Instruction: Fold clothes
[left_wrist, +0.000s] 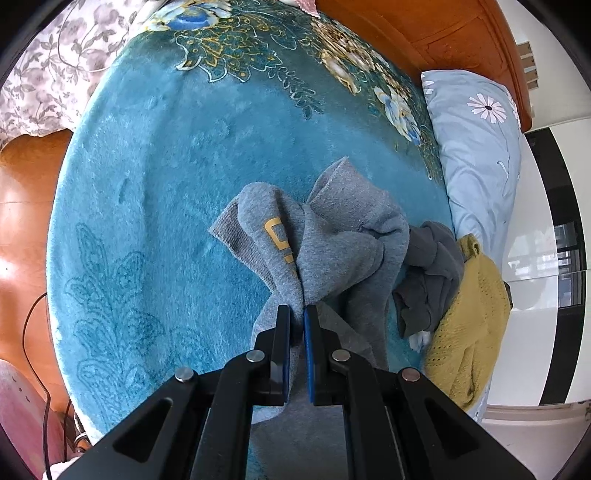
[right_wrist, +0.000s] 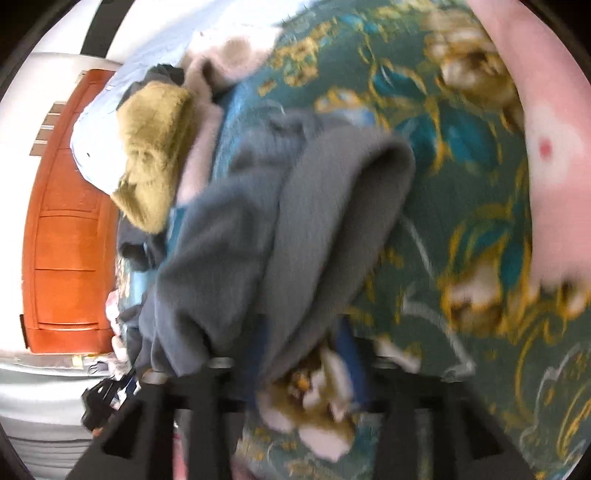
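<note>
A grey sweatshirt (left_wrist: 332, 236) with a yellow print lies bunched on the teal blanket (left_wrist: 166, 184). My left gripper (left_wrist: 297, 314) is shut on a fold of it near its lower edge. The right wrist view is blurred by motion. There the same grey sweatshirt (right_wrist: 295, 221) hangs over my right gripper (right_wrist: 303, 350). Its blue pads (right_wrist: 347, 343) stand apart with cloth draped between them; whether they pinch it I cannot tell.
A dark grey garment (left_wrist: 428, 277) and a mustard knit (left_wrist: 469, 314) lie piled at the blanket's right, next to a light blue daisy pillow (left_wrist: 476, 147). The orange wooden headboard (left_wrist: 443, 33) is behind. The mustard knit (right_wrist: 155, 155) and a pink cloth (right_wrist: 554, 129) show in the right view.
</note>
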